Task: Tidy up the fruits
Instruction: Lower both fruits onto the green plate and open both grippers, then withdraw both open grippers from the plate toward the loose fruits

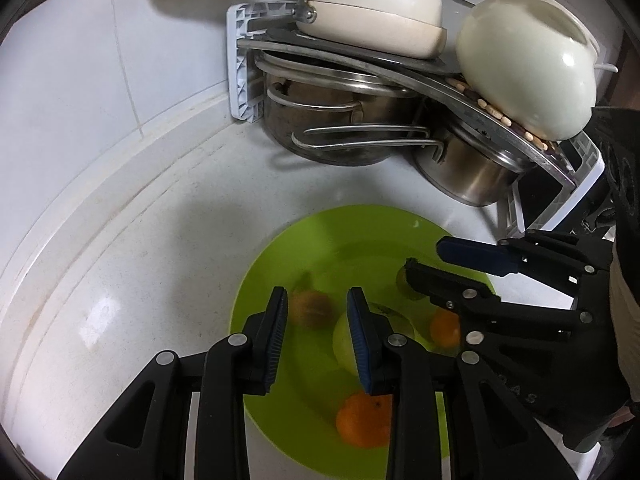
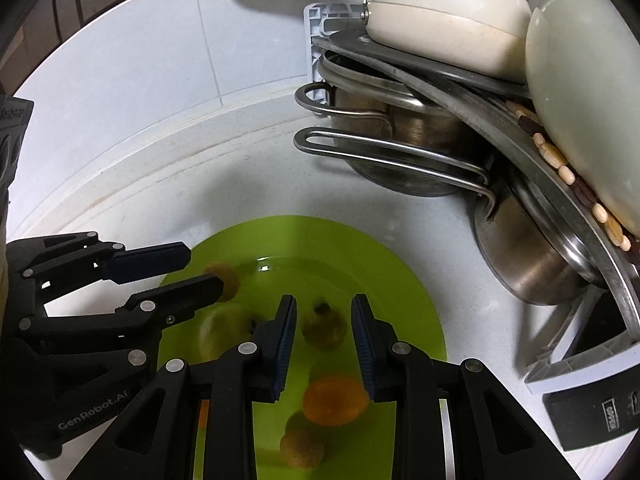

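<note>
A lime-green plate (image 1: 280, 256) (image 2: 392, 280) lies on the white counter and holds several fruits. In the left wrist view I see a brown fruit (image 1: 311, 309), a pale green fruit (image 1: 342, 340) and two oranges (image 1: 362, 420) (image 1: 445, 328). In the right wrist view I see a brownish-green fruit (image 2: 323, 329), an orange (image 2: 334, 400), a brown round fruit (image 2: 301, 449) and a pale fruit (image 2: 224, 330). My left gripper (image 1: 318, 340) is open and empty above the plate. My right gripper (image 2: 325, 346) is open and empty above the brownish-green fruit. Each gripper shows in the other's view (image 1: 432, 262) (image 2: 200, 268).
A white rack (image 1: 240, 64) at the back right holds steel pots (image 1: 340, 120) (image 2: 520, 256), a cream pan (image 1: 372, 12) and a cream kettle (image 1: 528, 68). White tiled wall (image 1: 100, 60) stands behind the counter. A dark device marked OPEN (image 2: 600, 416) sits at right.
</note>
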Available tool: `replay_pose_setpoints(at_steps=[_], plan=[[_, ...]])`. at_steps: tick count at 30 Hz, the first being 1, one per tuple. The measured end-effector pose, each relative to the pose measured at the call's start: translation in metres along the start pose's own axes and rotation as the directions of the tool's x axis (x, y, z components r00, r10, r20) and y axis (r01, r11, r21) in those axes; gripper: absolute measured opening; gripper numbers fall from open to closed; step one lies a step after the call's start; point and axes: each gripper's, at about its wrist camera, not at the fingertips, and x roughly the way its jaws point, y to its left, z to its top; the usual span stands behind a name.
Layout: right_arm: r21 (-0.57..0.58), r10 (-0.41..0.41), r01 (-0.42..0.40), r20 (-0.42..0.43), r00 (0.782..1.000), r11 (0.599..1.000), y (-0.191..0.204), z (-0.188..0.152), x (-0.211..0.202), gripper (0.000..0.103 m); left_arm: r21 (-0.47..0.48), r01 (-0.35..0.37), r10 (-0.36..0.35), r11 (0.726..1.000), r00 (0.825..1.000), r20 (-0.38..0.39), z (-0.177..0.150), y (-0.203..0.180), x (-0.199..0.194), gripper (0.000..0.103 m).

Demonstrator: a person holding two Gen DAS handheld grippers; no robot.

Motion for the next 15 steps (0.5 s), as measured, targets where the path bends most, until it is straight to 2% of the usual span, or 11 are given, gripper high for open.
replay_pose_setpoints(at_steps=[15], plan=[[0.014,0.016,-0.017,0.07,0.997,1.0,0.001,-0.01,-0.04,0.03,-0.004,-0.041,0.042,0.999,0.997,0.059,-0.012,-0.008,-0.043,0.035]])
